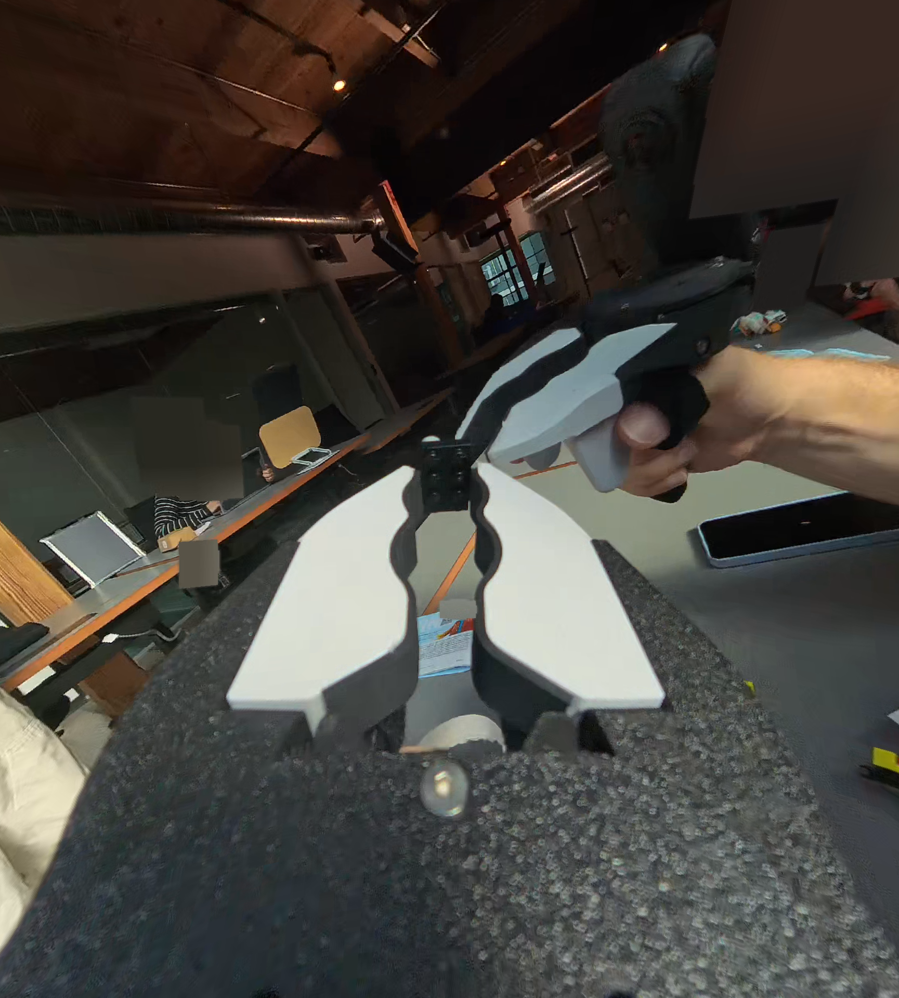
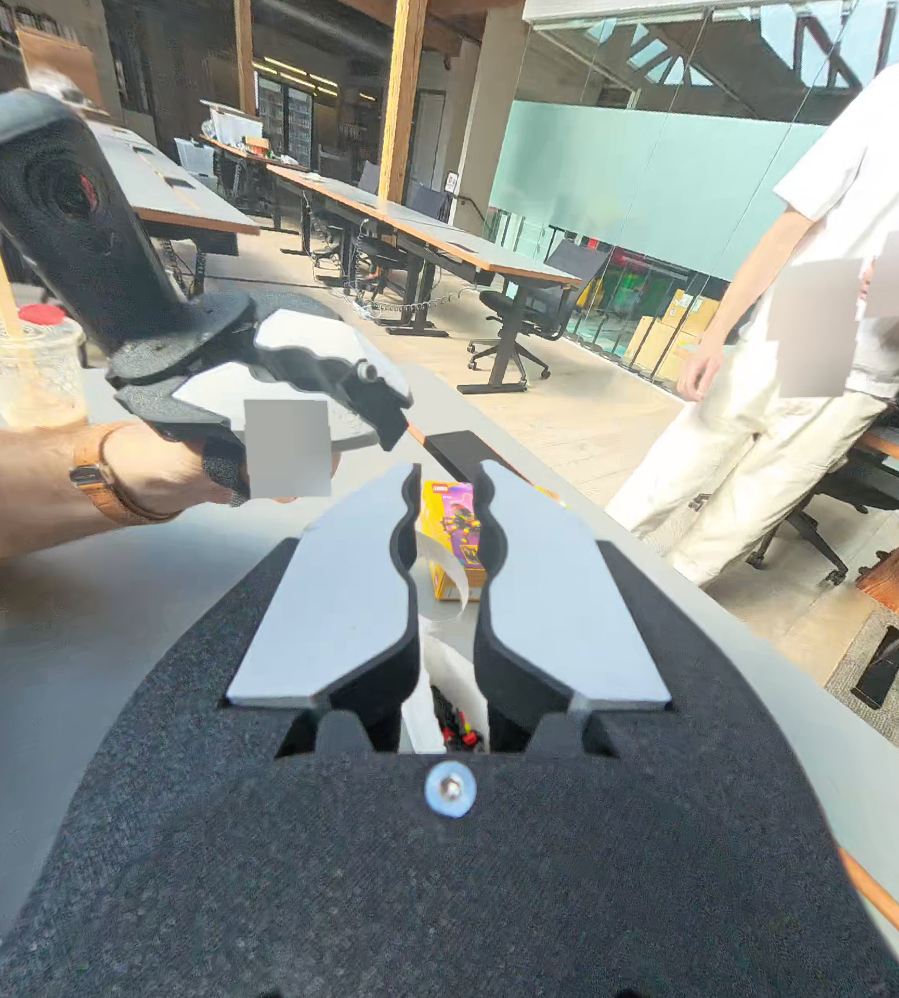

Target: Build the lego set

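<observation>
Left gripper (image 1: 444, 475) around black brick (image 1: 444, 480)

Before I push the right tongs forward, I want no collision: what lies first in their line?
Likely the yellow lego box, seen between the right tongs, with a white paper strip before it; depth is unclear.

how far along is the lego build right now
Early. Done: the yellow set box and a paper bag of parts sit open on the table. In hand: the left gripper is shut on a black studded plate, with the right gripper reaching its tip. Left: nearly the whole model.
</observation>
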`<state>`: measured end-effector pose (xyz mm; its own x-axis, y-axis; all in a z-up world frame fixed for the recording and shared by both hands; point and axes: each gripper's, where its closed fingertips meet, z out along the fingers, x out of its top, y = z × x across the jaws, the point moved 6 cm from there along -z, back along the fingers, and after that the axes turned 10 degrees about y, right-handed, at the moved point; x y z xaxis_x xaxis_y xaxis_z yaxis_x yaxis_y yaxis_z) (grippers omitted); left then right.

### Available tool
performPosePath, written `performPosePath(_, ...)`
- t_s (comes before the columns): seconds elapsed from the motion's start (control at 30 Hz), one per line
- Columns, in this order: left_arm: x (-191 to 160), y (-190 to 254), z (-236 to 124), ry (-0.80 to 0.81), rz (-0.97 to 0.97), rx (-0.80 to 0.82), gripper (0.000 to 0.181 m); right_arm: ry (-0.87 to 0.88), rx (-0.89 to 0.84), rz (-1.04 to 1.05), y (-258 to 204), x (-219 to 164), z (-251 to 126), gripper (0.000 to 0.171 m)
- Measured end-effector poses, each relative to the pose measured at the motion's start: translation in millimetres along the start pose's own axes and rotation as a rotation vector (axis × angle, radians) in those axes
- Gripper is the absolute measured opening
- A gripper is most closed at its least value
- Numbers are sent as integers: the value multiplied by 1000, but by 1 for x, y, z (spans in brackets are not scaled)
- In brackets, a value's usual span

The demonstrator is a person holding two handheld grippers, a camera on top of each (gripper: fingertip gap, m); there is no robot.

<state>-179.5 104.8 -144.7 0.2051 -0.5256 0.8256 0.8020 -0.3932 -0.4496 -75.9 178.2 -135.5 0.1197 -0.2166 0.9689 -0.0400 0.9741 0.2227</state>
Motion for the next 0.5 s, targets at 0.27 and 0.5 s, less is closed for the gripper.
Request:
performPosePath(0.27, 24, 33, 1, 61, 396, -123, 16, 36, 43, -296, -45, 28, 1, 0)
performPosePath(0.5, 39, 27, -14, 143, -109, -480, 16, 131, 351, -274, -63, 37, -20, 19)
